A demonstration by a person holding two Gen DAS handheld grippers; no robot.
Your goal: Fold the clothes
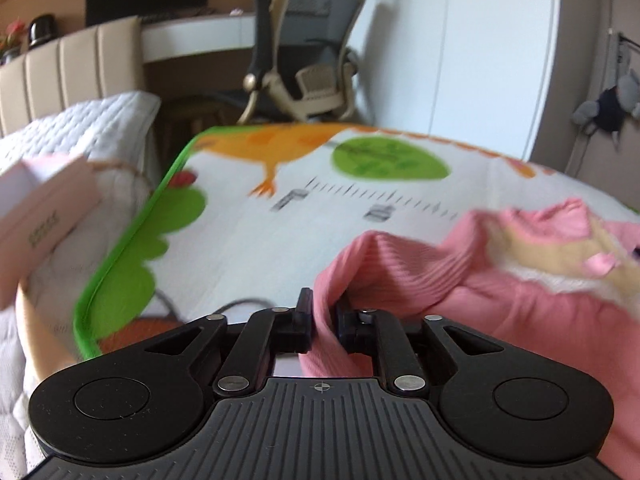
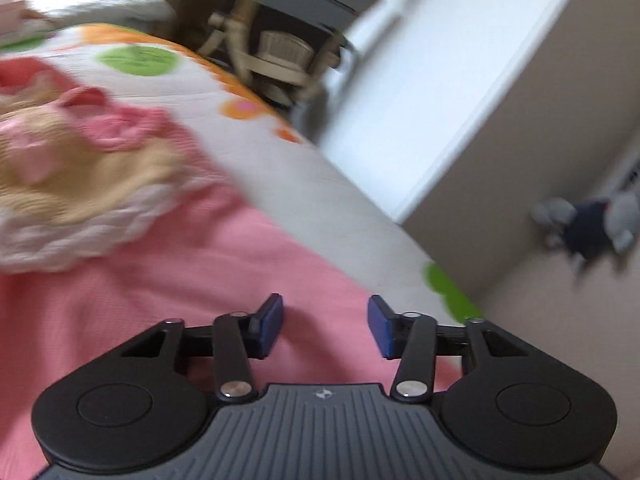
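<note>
Left hand-held gripper (image 1: pixel 323 322) pinching pink garment (image 1: pixel 500 300) (ribbed), right hand-held gripper (image 2: pixel 325 326) spread

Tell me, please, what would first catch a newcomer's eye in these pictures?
The pink garment heaped on the cartoon-printed mat stands out first. The left gripper pinches a fold of it, while the right gripper is open above the fabric. Behind the bed stands an office chair.

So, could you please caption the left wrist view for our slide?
Left gripper shut on a fold of the pink ribbed knit garment over a cartoon-printed play mat.
</note>
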